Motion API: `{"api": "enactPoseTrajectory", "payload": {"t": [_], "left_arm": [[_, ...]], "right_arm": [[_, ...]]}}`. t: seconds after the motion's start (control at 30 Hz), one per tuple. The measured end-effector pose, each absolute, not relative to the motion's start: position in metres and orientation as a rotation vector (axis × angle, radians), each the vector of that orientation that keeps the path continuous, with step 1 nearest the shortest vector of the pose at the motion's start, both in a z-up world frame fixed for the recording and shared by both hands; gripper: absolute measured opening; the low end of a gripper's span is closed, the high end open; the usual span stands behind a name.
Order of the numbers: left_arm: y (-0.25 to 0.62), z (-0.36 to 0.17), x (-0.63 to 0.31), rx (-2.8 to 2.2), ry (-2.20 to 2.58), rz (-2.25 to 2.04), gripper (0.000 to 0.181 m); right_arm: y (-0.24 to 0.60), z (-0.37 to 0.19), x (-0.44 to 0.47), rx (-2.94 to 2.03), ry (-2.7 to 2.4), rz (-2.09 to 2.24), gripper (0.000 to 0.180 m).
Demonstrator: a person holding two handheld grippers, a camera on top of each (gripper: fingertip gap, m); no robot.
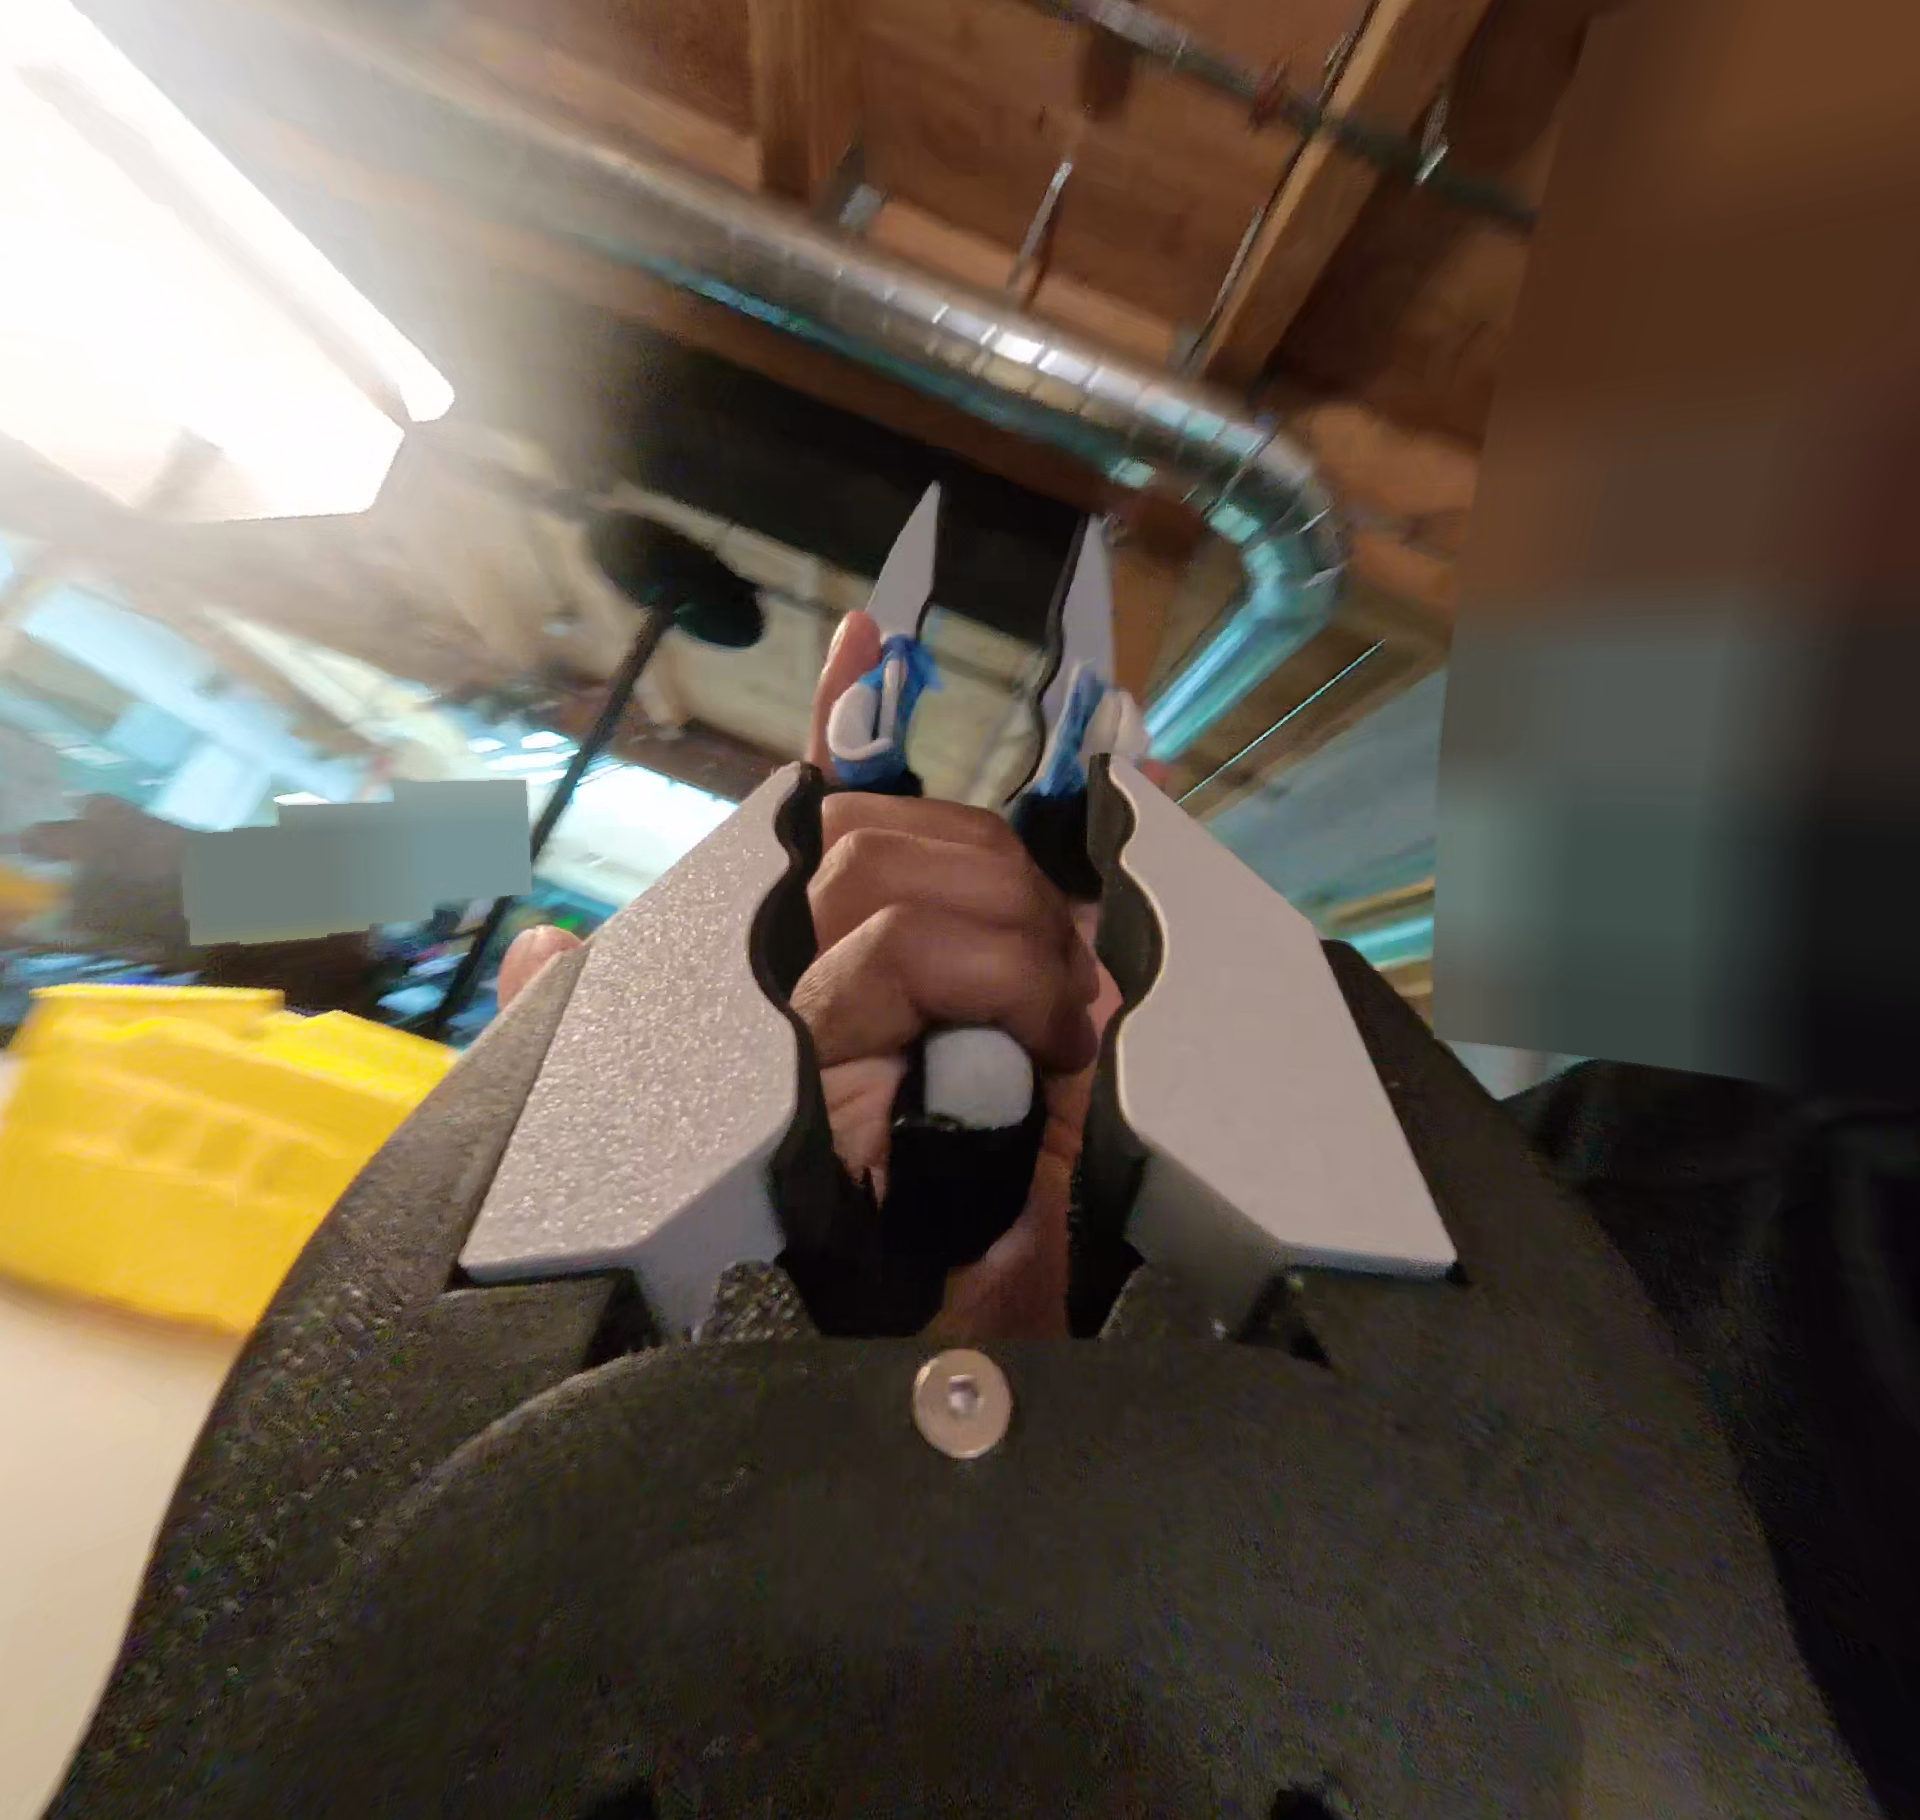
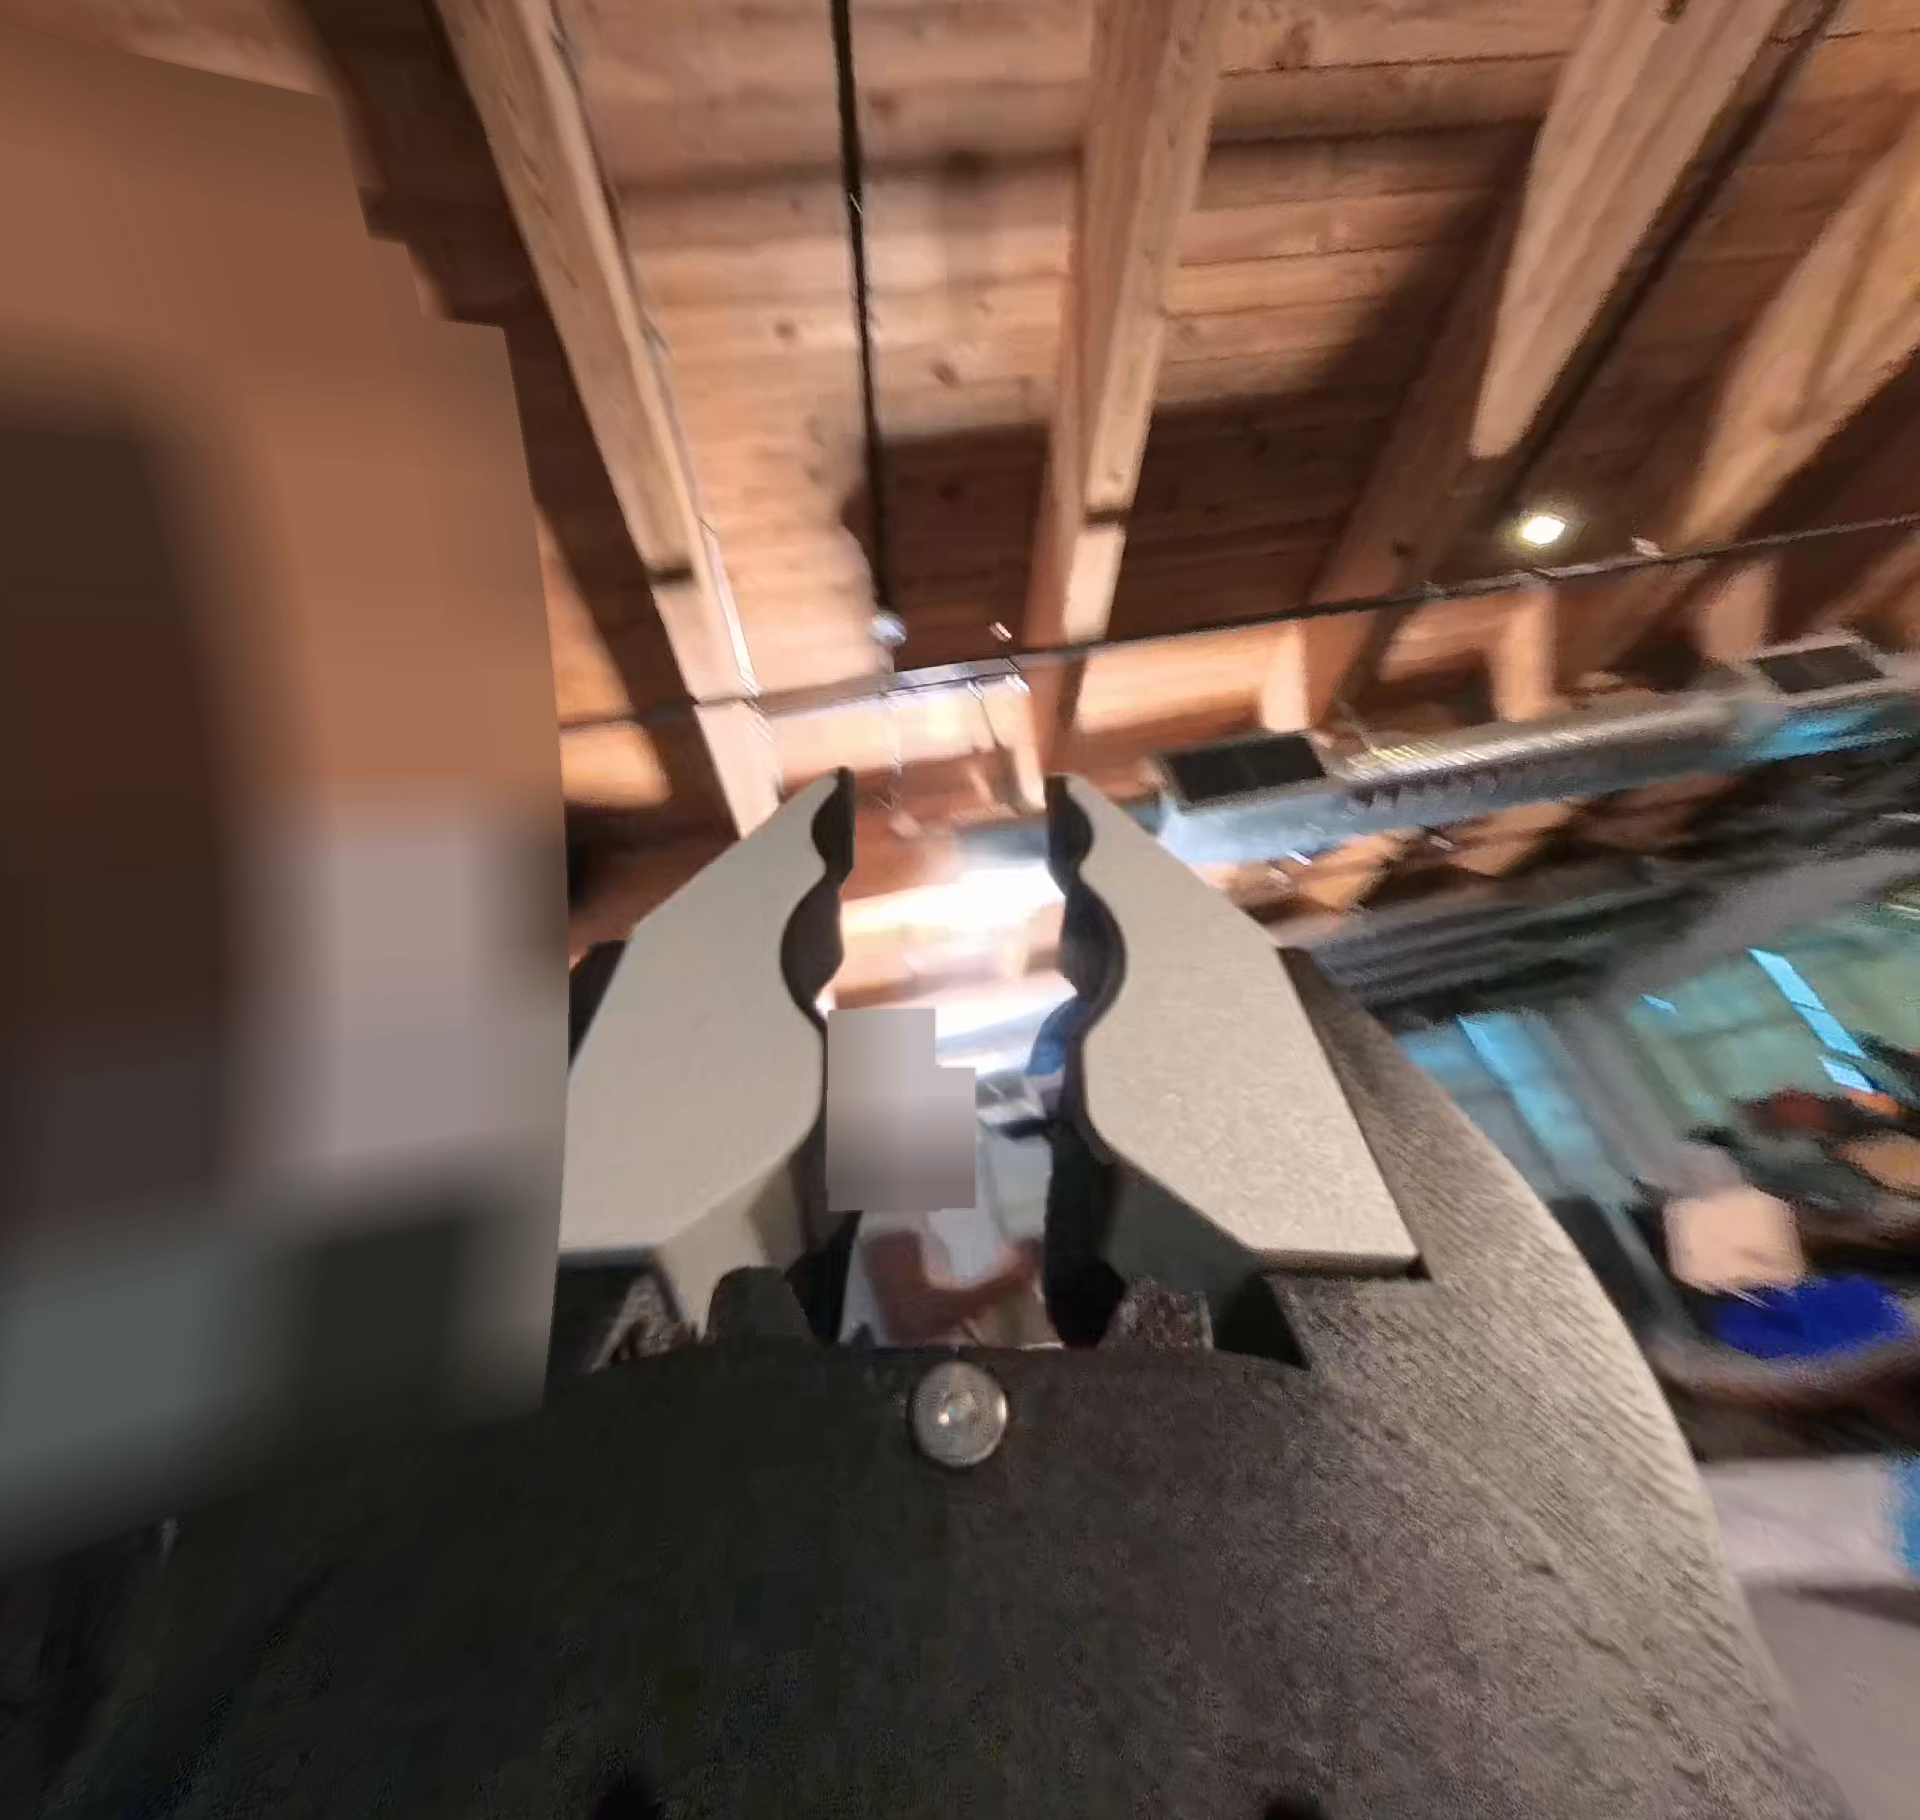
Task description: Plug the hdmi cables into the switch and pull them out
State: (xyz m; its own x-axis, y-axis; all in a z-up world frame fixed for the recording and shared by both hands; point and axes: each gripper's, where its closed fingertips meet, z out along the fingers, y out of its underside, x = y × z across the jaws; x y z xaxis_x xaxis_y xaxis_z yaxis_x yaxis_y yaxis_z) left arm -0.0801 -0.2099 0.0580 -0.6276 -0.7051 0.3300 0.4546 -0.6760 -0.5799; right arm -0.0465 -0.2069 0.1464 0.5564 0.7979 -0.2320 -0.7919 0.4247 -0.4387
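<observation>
No hdmi cable and no switch show in either view. Both views are blurred and tilted up at a wooden ceiling. My left gripper (image 1: 954,773) is open with nothing between its grey fingers (image 1: 665,1043). Past its gap, a person's hand (image 1: 935,918) holds the right gripper (image 1: 1013,523), whose white fingers with blue wrapping point upward and stand apart. In the right wrist view my right gripper (image 2: 948,783) is open and empty, its grey fingers (image 2: 686,1064) aimed at the ceiling beams.
A yellow plastic object (image 1: 177,1136) lies on a pale table (image 1: 62,1458) at the lower left. A metal duct (image 1: 935,336) runs under wooden joists (image 2: 1122,316). A bright light panel (image 1: 156,264) is at the upper left. A cluttered room shows at the right (image 2: 1714,1095). One gripper's finger ends stand about 10 centimetres off the other's.
</observation>
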Motion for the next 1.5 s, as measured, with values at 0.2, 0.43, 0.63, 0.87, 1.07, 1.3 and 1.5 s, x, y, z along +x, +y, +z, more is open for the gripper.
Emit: {"api": "enactPoseTrajectory", "payload": {"t": [0.2,0.43,0.63,0.87,1.07,1.3,1.5], "left_arm": [[-0.18,0.026,-0.062,-1.007,0.766,-1.812,0.051],[0.031,0.023,-0.193,-1.487,0.835,-0.707,0.055],[0.251,-0.027,-0.348,-2.033,0.623,-0.159,0.051],[0.319,-0.123,-0.373,-2.359,0.683,-0.022,0.03],[0.305,-0.032,-0.371,-2.075,0.665,0.033,0.011],[0.203,0.164,-0.279,-1.544,0.839,0.011,0.006],[0.088,0.22,-0.149,-1.238,1.099,-0.112,0.005]], "right_arm": [[-0.152,0.086,-0.051,-1.068,-0.225,0.448,0.008],[-0.098,-0.008,-0.029,-1.548,-0.453,0.278,0.007],[-0.073,-0.057,-0.02,-1.66,-0.393,0.419,0.009],[-0.081,-0.067,-0.023,-1.669,-0.425,0.387,0.01],[-0.077,-0.072,-0.021,-1.677,-0.423,0.391,0.01],[-0.077,-0.07,-0.034,-1.658,-0.447,0.435,0.012],[-0.078,-0.062,-0.037,-1.628,-0.433,0.442,0.021]]}}
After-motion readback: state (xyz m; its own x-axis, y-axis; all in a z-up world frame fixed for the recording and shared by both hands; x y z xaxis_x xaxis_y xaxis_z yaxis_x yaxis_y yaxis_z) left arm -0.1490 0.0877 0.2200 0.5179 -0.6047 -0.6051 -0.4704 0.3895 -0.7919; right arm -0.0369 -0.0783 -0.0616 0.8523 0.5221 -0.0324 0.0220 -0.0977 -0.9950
